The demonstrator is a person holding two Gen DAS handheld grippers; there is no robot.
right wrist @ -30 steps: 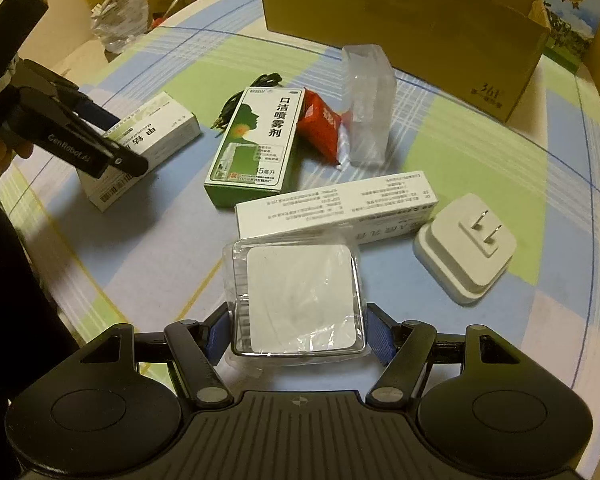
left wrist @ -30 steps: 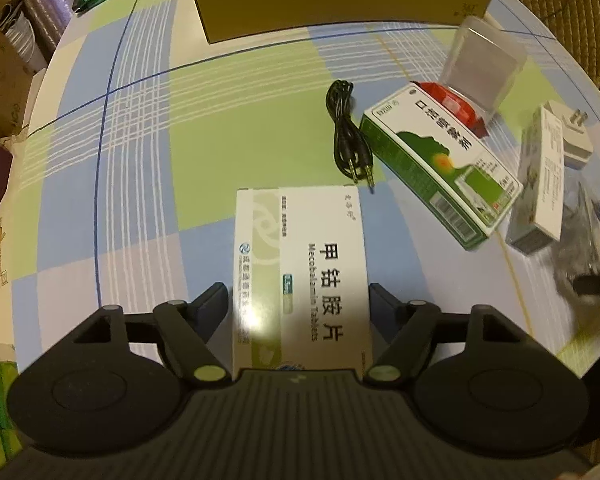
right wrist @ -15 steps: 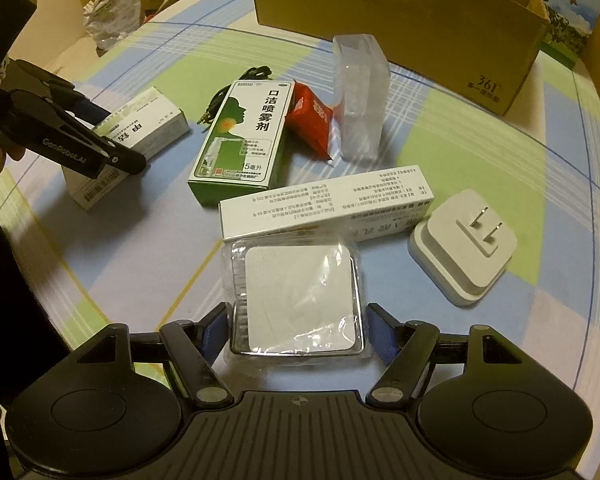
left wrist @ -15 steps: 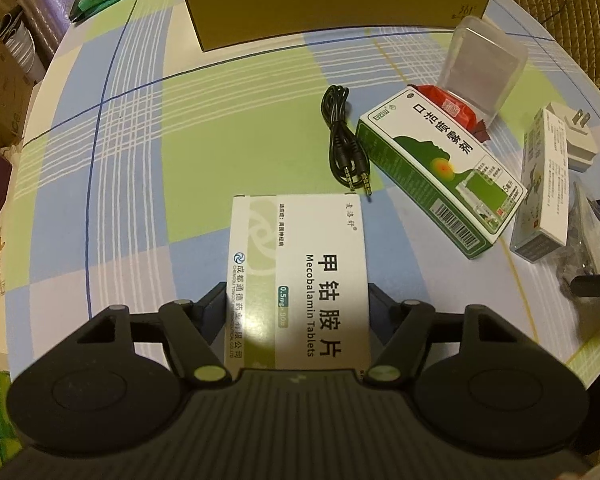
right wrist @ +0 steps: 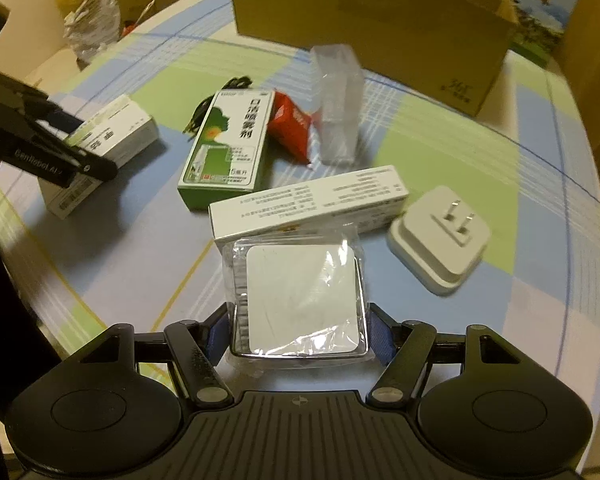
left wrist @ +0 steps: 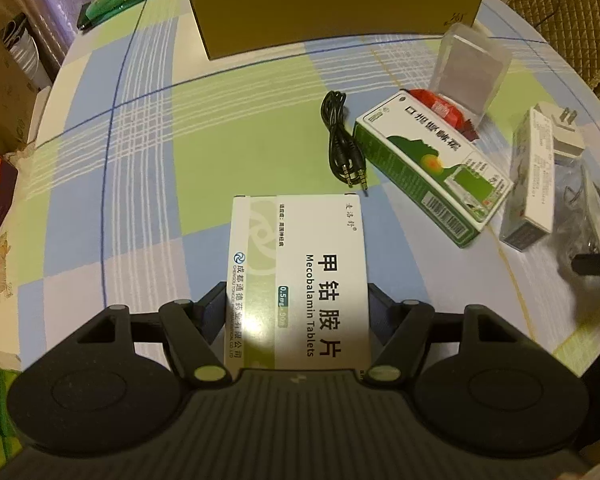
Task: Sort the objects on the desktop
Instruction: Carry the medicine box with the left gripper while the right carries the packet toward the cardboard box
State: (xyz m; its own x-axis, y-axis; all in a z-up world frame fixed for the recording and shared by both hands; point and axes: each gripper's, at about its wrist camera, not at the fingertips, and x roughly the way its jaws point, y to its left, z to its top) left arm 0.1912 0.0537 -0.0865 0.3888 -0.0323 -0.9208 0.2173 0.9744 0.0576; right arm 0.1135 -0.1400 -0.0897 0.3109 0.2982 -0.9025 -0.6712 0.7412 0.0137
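Note:
My left gripper point(left wrist: 298, 304) is shut on a white Mecobalamin tablet box point(left wrist: 300, 264), gripping its near end from both sides. The right wrist view shows that same left gripper point(right wrist: 80, 168) and tablet box point(right wrist: 112, 136) at the left of the table. My right gripper point(right wrist: 300, 320) is shut on a white square item in clear plastic wrap point(right wrist: 300, 296), low over the tablecloth. I cannot tell whether either held item touches the table.
A green spray box point(right wrist: 228, 148), red packet point(right wrist: 292, 128), clear plastic case point(right wrist: 338, 108), long white box point(right wrist: 312, 200), white plug adapter point(right wrist: 440, 236) and black audio cable point(left wrist: 340, 140) lie mid-table. A big cardboard box point(right wrist: 380, 28) stands at the back.
Both grippers keep their hold. The left gripper with the tablet box has shifted slightly left in the right wrist view. The right gripper has barely moved.

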